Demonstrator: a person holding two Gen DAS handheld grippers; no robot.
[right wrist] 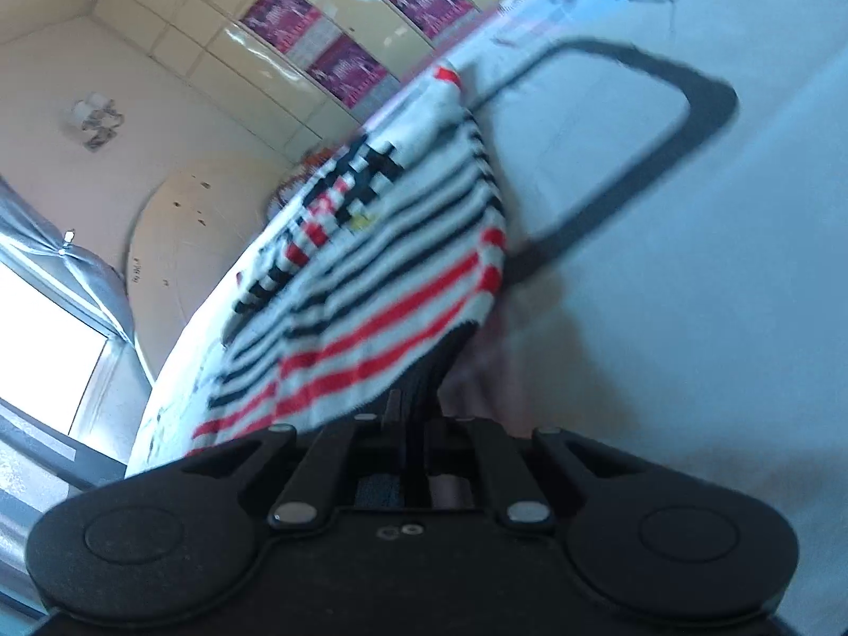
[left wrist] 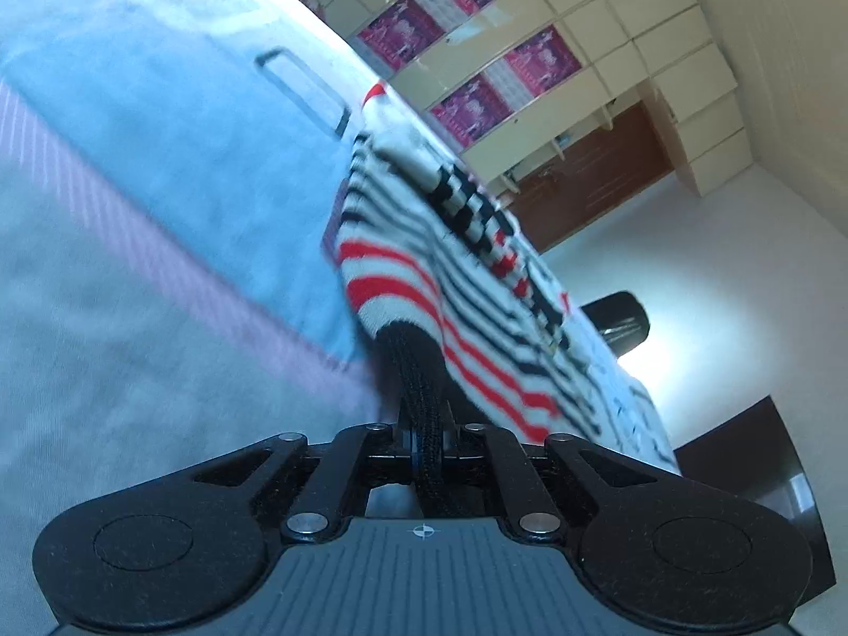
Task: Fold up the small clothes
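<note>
Currently: left gripper and right gripper each clamped on striped garment edge, over pale bedsheet.

Garment lies on the bed ahead of both claws.
The striped garment drapes over the left gripper fingertips, bedsheet to its left; cabinets stand behind.

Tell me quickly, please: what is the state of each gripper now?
Left gripper: shut on the striped garment.
Right gripper: shut on the striped garment.
</note>
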